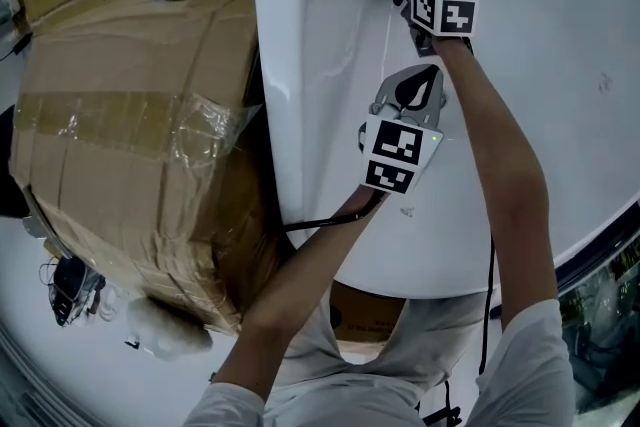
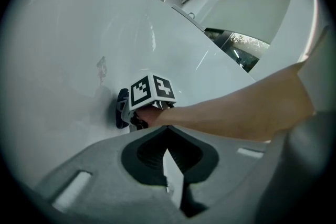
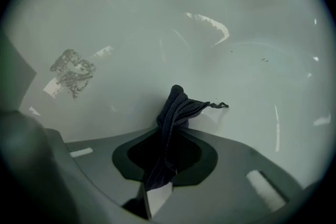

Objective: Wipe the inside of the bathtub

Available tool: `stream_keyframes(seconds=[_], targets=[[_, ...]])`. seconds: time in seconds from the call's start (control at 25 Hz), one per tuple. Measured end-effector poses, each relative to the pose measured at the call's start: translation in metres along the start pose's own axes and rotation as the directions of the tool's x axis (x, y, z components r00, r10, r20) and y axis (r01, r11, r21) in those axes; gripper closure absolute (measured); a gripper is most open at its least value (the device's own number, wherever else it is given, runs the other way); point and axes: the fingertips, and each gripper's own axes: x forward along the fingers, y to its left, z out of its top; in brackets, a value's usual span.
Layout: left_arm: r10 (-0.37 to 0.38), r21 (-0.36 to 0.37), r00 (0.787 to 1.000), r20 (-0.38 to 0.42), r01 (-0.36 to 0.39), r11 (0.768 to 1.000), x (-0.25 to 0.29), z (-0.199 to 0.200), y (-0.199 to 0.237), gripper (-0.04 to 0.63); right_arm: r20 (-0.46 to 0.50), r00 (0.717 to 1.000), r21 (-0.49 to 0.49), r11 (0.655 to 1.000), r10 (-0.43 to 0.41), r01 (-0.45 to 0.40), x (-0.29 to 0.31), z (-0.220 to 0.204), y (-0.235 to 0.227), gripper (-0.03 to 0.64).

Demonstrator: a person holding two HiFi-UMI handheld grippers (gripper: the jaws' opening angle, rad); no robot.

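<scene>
Right gripper (image 3: 167,136): jaws clamped on a dark cloth (image 3: 177,107), bunched end pressed to the inner wall of the white bathtub (image 3: 252,34).
Left gripper (image 2: 167,139): jaws together, empty, held over the tub floor.
Grey smudge (image 3: 71,72) on the wall.
Taped cardboard box (image 1: 120,135) beside the tub's rim.

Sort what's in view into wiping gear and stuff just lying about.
For the job: bathtub; dark cloth, clamped in the right gripper.
Lying about: taped cardboard box; white fluffy bundle on the floor; left gripper, shut and empty.
</scene>
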Motion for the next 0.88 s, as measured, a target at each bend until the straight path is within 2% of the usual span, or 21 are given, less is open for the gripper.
stream_keyframes(seconds=[0.28,0.4,0.56,0.68,0.88], targets=[[0.036,-0.038,0.999,-0.025,-0.037,0.999,0.002,-0.017,0.012,0.597,-0.034,0.999,0.003,1.000,0.024,-0.024,0.012,-0.006,0.010,0.560],[0.035,-0.045,0.999,-0.021,-0.036,0.998,0.000,-0.015,0.012,0.597,-0.046,0.996,0.016,0.997,0.083,-0.082,0.012,-0.008,0.019,0.558],[0.026,-0.047,1.000,-0.018,-0.026,0.999,-0.005,-0.018,0.006,0.597,-0.011,0.987,0.051,0.986,0.160,-0.159,0.005,-0.003,0.032,0.560],[0.027,-0.076,1.000,-0.012,-0.028,0.997,-0.007,-0.019,0.005,0.597,-0.001,0.978,0.041,0.977,0.208,-0.208,-0.001,0.003,0.042,0.560],[0.038,-0.051,0.999,-0.004,-0.038,0.998,-0.013,-0.018,0.001,0.597,0.024,0.956,0.013,0.956,0.291,-0.292,-0.025,0.024,0.069,0.560]])
